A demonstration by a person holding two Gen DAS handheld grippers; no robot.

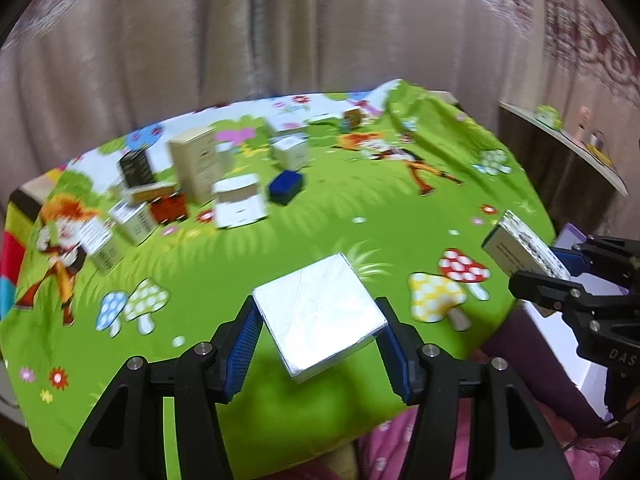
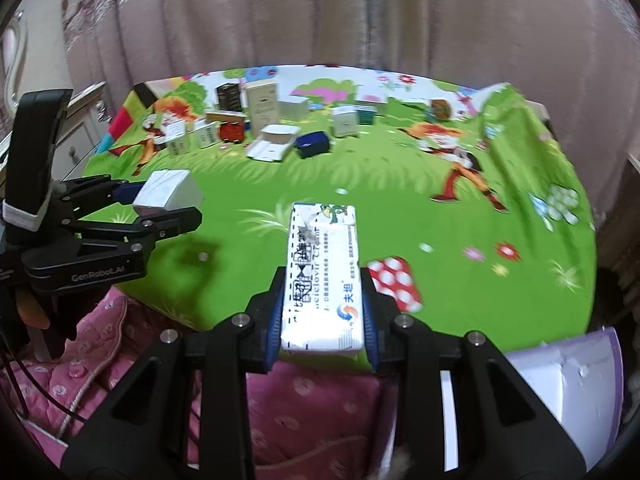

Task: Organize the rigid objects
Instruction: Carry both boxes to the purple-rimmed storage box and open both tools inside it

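**Two boxes in hand, the row still filling**

The left hand-held gripper (image 1: 318, 340) is gripping a plain white box (image 1: 318, 320), and the right hand-held gripper (image 2: 323, 312) is pinching a slim medicine carton (image 2: 323, 276). Both are hanging above the near edge of the green-clothed bench (image 1: 360, 200). Many small boxes (image 1: 192, 184) are already grouped at its far side, so these two are still waiting for places.

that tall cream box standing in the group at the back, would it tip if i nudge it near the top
Probably. The tall cream box stands upright on a narrow base, on a soft, rumpled cloth, so a high push likely topples it. It looks like light cardboard, and smaller boxes crowd close beside it.
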